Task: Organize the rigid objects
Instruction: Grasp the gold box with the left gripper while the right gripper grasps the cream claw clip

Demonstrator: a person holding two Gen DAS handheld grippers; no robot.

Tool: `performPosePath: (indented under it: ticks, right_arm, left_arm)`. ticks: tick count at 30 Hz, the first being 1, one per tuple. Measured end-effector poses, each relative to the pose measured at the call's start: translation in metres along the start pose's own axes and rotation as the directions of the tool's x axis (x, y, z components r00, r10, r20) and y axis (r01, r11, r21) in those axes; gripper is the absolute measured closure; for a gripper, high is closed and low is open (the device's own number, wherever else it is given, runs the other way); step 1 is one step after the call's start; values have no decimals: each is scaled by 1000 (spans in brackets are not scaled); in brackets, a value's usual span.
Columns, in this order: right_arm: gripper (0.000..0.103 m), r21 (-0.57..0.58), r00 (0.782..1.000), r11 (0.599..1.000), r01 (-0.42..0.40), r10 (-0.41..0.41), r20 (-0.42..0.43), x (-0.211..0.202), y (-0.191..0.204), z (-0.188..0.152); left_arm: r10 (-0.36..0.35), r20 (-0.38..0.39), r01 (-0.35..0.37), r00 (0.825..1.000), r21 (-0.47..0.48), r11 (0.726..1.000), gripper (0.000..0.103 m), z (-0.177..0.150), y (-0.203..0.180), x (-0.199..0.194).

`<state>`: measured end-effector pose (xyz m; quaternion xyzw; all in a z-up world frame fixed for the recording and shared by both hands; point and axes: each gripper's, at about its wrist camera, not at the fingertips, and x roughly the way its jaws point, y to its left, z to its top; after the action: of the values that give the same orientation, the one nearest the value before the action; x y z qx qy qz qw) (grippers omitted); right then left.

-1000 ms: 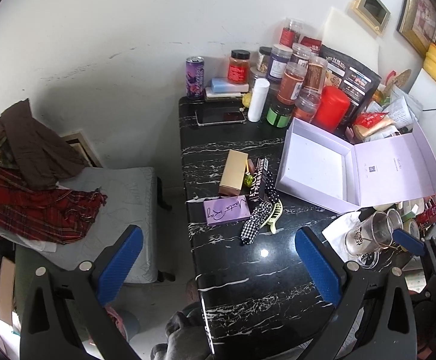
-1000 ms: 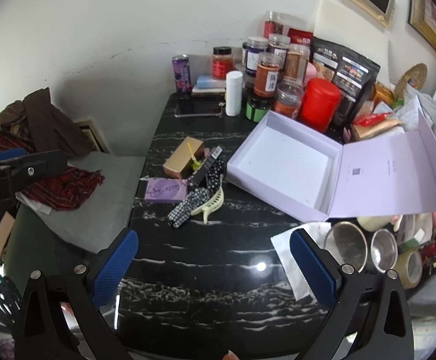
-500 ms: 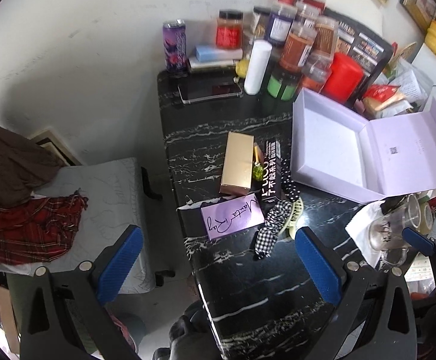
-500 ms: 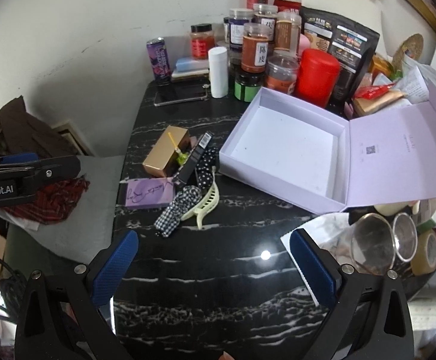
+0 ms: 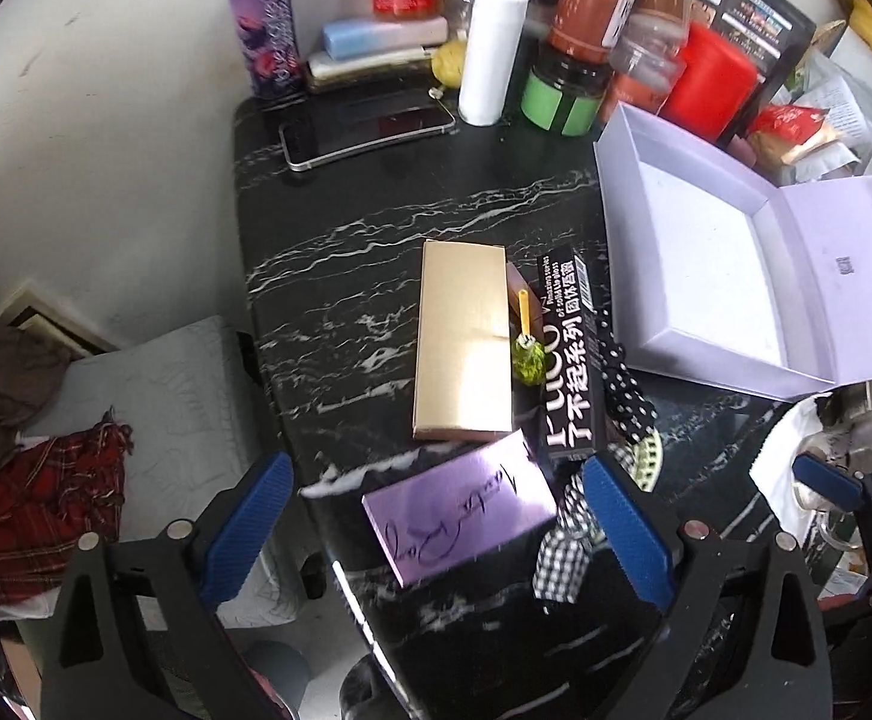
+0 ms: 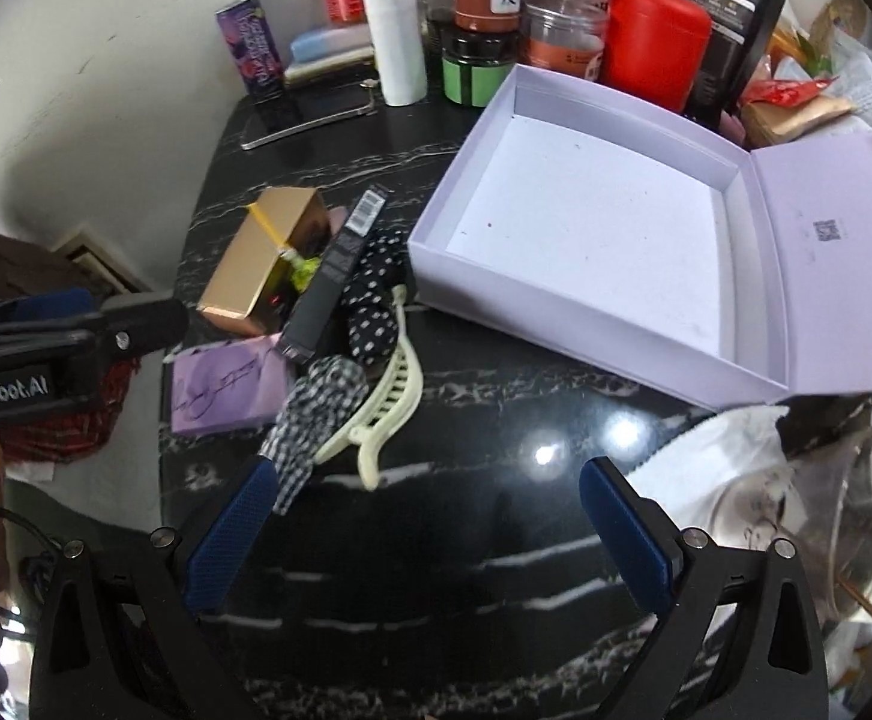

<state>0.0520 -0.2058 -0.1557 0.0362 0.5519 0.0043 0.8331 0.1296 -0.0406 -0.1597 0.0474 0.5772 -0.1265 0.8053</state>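
At the left, the left gripper (image 5: 436, 516) hangs with its jaws spread wide and empty over the flat lilac card box with dark script (image 5: 460, 519), which lies at the edge of the black marbled tabletop (image 5: 327, 240). A careless pinch could push that box off the edge. Just beyond it, the long gold cardboard box (image 5: 463, 339) and the narrow black carton with white lettering (image 5: 568, 354) lie side by side, a green-tipped yellow stick (image 5: 526, 336) between them, so lifting one may drag the other. The checked fabric hair tie (image 6: 315, 414) and cream plastic claw clip (image 6: 381, 414) tangle nearby. The right gripper (image 6: 429, 528) is also open and empty. At right, the open lilac cardboard gift box (image 6: 586, 204) stands empty, jars crowding behind.
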Motion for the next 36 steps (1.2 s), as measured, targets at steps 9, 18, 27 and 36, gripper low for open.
performPosePath:
  ticks: [9, 18, 27, 36]
  right_arm:
    - [6, 27, 1000, 999, 19, -19, -19, 30, -5, 22]
    - [28, 6, 996, 999, 50, -49, -69, 60, 4, 28]
    - [46, 3, 995, 999, 34, -34, -98, 70, 11, 29]
    - [61, -7, 989, 997, 81, -81, -121, 80, 12, 27]
  left_arm:
    - [-10, -45, 11, 999, 10, 1000, 9, 20, 7, 36]
    - [20, -49, -16, 999, 62, 998, 17, 29, 4, 56]
    - [-1, -80, 7, 997, 75, 997, 38, 33, 0, 73]
    - [-12, -77, 21, 997, 122, 992, 58, 33, -6, 76]
